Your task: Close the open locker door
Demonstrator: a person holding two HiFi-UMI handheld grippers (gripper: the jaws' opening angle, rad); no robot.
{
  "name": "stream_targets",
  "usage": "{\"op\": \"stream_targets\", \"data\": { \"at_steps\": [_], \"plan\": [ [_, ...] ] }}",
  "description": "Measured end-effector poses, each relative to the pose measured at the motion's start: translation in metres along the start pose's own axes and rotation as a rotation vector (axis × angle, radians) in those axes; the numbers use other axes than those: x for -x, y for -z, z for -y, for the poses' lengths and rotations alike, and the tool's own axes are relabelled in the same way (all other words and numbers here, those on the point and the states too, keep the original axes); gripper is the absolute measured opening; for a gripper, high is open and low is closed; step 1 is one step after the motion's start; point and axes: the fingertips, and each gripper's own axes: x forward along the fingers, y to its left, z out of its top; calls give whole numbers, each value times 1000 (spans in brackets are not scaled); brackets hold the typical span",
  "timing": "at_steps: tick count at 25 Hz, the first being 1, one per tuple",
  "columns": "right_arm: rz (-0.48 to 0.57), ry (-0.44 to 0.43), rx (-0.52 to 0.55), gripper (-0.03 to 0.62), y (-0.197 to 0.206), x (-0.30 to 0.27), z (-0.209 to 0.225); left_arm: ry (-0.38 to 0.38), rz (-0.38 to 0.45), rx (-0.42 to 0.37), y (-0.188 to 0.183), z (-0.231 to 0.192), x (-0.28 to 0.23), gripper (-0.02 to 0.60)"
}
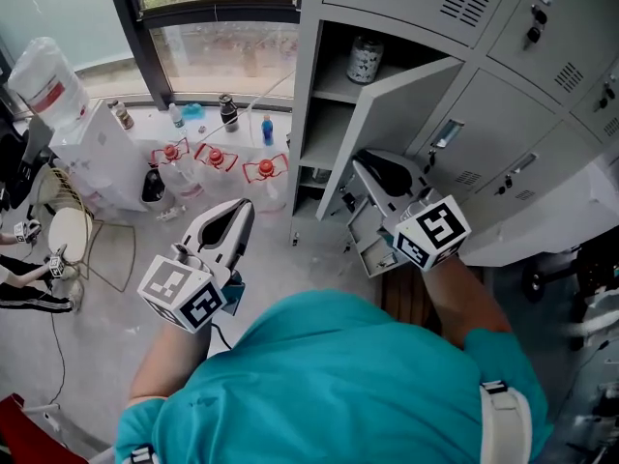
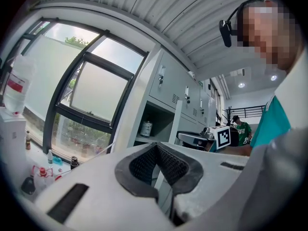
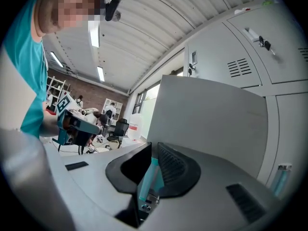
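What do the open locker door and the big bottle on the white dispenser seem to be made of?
The open locker door is likely painted sheet metal: matte light grey, a thin flat panel. The big bottle is probably clear plastic: translucent, slightly glossy.

No legible text or labels

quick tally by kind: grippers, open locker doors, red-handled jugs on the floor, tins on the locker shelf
grippers: 2, left gripper and right gripper
open locker doors: 1
red-handled jugs: 3
tins on the locker shelf: 1
total: 7
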Motion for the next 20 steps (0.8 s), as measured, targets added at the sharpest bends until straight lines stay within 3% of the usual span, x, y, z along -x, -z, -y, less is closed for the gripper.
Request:
{"op": "stream_targets", "data": {
  "at_steps": [20],
  "plan": [
    [-37,63,49,35,3,-72,29,-62,10,34,5,-26,23,3]
  ]
}}
